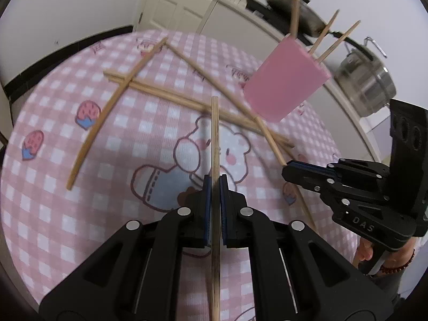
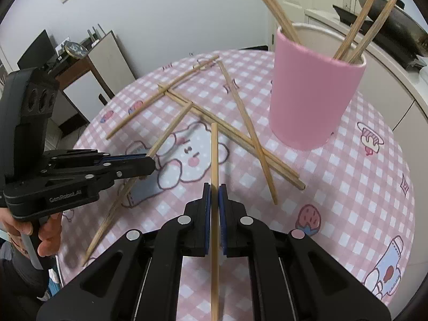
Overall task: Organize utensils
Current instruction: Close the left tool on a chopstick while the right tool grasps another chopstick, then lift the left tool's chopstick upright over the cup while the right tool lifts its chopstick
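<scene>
Each gripper is shut on a wooden chopstick, held above the table. My left gripper (image 1: 215, 180) holds a chopstick (image 1: 215, 144); it also shows in the right wrist view (image 2: 149, 160) at the left. My right gripper (image 2: 214, 187) holds another chopstick (image 2: 214, 155); it shows in the left wrist view (image 1: 287, 164) at the right. A pink cup (image 2: 315, 93) with several chopsticks in it stands at the far right of the table; it shows in the left wrist view (image 1: 286, 80) too. Several loose chopsticks (image 2: 232, 131) lie crossed on the table (image 1: 160, 93).
The round table has a pink checked cloth (image 2: 347, 187) with cartoon prints. A counter with a wok (image 1: 291, 2) and a steel pot (image 1: 366, 80) runs behind the cup. A cabinet (image 2: 99, 61) stands off the table's far left edge.
</scene>
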Tool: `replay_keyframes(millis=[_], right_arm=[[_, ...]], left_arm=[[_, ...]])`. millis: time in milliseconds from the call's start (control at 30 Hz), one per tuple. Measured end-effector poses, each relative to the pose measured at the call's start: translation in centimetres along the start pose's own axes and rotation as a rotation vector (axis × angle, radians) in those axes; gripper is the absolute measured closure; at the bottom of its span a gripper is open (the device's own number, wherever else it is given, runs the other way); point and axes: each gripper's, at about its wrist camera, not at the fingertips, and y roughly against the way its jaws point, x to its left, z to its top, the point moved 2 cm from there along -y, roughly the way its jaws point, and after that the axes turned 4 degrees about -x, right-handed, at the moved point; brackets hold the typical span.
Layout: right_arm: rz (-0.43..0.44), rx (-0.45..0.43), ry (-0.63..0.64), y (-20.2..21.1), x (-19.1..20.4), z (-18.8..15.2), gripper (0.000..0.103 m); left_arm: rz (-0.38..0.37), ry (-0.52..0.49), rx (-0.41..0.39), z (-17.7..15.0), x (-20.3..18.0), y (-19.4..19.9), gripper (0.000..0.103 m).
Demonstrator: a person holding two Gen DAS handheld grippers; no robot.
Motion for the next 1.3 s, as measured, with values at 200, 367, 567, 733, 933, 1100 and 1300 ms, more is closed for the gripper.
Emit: replay_keyframes(millis=[200,367,567,733,933,1100,1300], right_arm=[[0.001,0.068,0.001,-1.3,-0.5,-0.4,0.096],[-0.002,0.075,0.013,-1.7,-0.5,0.2,0.096],[-0.025,0.081,0.043,-2.8,-0.1,1.4,0.096],[-0.033,0.071,0.067,-3.5,0.2,2.1,0.098],[0.018,-0.067,0.029,0.4,0.0,2.6,0.098],[0.034,-0.21,0.02,5.7,-0.2,3.6,0.098],[0.023,-0.24,0.026,7.3,-0.3,3.8,0.098]], left_arm=[[0.027,-0.017,0.041,1.1,-0.2,-1.5,0.096],[0.035,-0.05,0.057,2.3,-0.6,-2.5,0.095],[0.067,-0.082,0.05,2.6,-1.1,-2.8,0.095],[0.088,-0.124,0.038,3.1,-1.9,-3.1,0.095],[0.01,-0.155,-0.165,3.3,-2.7,1.0,0.095],[0.028,-0.138,-0.18,4.4,-2.9,1.9,0.095],[0.13,-0.136,0.008,4.5,-2.2,-2.5,0.095]])
